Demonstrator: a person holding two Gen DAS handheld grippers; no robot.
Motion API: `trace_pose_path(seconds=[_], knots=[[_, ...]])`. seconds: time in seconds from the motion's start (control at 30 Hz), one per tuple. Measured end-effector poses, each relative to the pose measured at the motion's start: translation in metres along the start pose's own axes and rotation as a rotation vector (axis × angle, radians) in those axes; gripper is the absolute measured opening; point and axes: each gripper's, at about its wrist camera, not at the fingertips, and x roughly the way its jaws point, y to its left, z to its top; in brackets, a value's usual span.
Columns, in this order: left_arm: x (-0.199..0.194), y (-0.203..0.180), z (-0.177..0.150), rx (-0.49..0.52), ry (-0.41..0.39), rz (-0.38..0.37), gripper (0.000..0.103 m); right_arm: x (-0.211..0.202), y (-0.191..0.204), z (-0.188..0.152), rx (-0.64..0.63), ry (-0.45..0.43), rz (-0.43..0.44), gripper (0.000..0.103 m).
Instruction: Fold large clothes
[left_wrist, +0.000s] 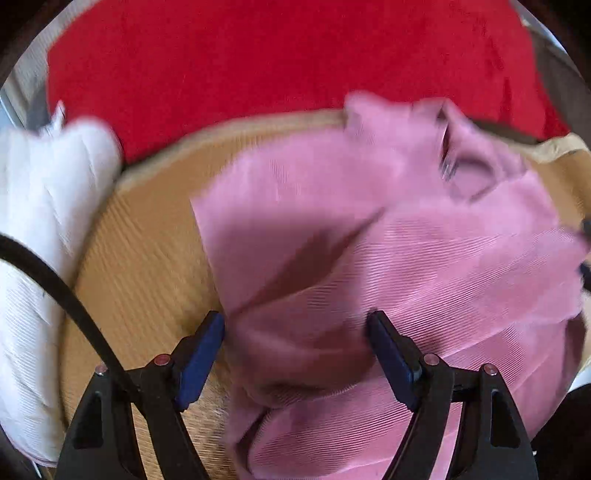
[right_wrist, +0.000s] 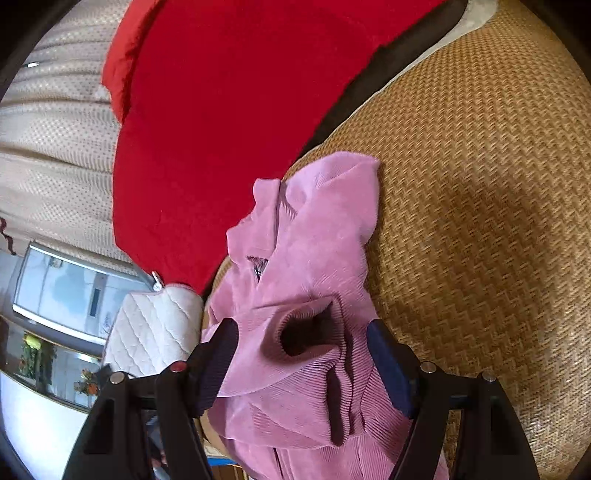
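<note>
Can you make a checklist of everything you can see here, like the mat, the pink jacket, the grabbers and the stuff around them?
Surface: woven tan mat, bare on one side.
Job's things: pink jacket, ribbed, crumpled, not folded; a cuff opening faces the right camera.
Clutter: white quilted cushion beside the mat; red cloth behind it.
Grippers: left gripper open over the jacket; right gripper open, with the cuff between its fingers.
Cables: one black cable by the left gripper.
Surroundings: beige curtain, a window and flowers; left view blurred.
</note>
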Motion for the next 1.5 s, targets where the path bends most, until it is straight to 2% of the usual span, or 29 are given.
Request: trace_pose_path(seconds=[0.1, 0.2, 0.3, 0.4, 0.5, 0.57, 0.63, 0.73, 0.8, 0.87, 0.9, 1.0, 1.03, 1.07, 1.33, 1.5], knots=[[0.008, 0.008, -0.013, -0.049, -0.003, -0.048, 0.081, -0.001, 0.02, -0.007, -0.105, -0.071, -0.045, 0.074], [-0.002, 0.008, -0.021, -0.033, -0.027, -0.061, 0.081, -0.003, 0.037, -0.012, -0.199, -0.111, -0.064, 0.071], [-0.001, 0.009, -0.037, -0.009, -0.026, -0.073, 0.082, 0.001, 0.034, -0.011, -0.19, -0.086, -0.078, 0.071], [-0.006, 0.008, -0.047, -0.008, -0.07, -0.068, 0.082, 0.007, 0.024, -0.009, -0.175, -0.049, -0.098, 0.071], [-0.017, 0.014, -0.051, -0.051, -0.085, -0.088, 0.081, 0.021, 0.017, -0.015, -0.21, 0.016, -0.219, 0.069], [-0.036, 0.018, -0.056, -0.077, -0.146, -0.086, 0.081, 0.022, 0.021, -0.02, -0.26, 0.001, -0.271, 0.066], [-0.06, 0.024, -0.063, -0.08, -0.246, -0.063, 0.081, 0.009, 0.032, -0.024, -0.331, -0.072, -0.288, 0.065], [-0.077, 0.027, -0.069, -0.067, -0.327, -0.029, 0.081, -0.01, 0.049, -0.031, -0.428, -0.163, -0.247, 0.065], [-0.086, 0.027, -0.073, -0.058, -0.357, -0.01, 0.081, -0.015, 0.057, -0.037, -0.473, -0.18, -0.204, 0.064], [-0.079, 0.032, -0.068, -0.043, -0.341, 0.011, 0.081, -0.007, 0.065, -0.048, -0.544, -0.161, -0.209, 0.061], [-0.071, 0.03, -0.068, -0.038, -0.309, 0.028, 0.081, -0.003, 0.068, -0.05, -0.559, -0.144, -0.221, 0.059], [-0.035, 0.024, -0.065, -0.025, -0.155, 0.057, 0.081, 0.031, 0.055, -0.056, -0.555, -0.005, -0.315, 0.058], [-0.026, 0.024, -0.069, -0.011, -0.098, 0.081, 0.081, 0.039, 0.05, -0.057, -0.546, 0.018, -0.33, 0.058], [-0.023, 0.024, -0.07, -0.006, -0.082, 0.083, 0.082, 0.037, 0.051, -0.058, -0.55, 0.0, -0.325, 0.058], [-0.059, 0.04, -0.087, -0.011, -0.185, 0.081, 0.082, 0.013, 0.046, -0.046, -0.477, -0.036, -0.243, 0.057], [-0.061, 0.054, -0.099, -0.002, -0.175, 0.096, 0.082, 0.002, 0.052, -0.056, -0.516, -0.051, -0.219, 0.057]])
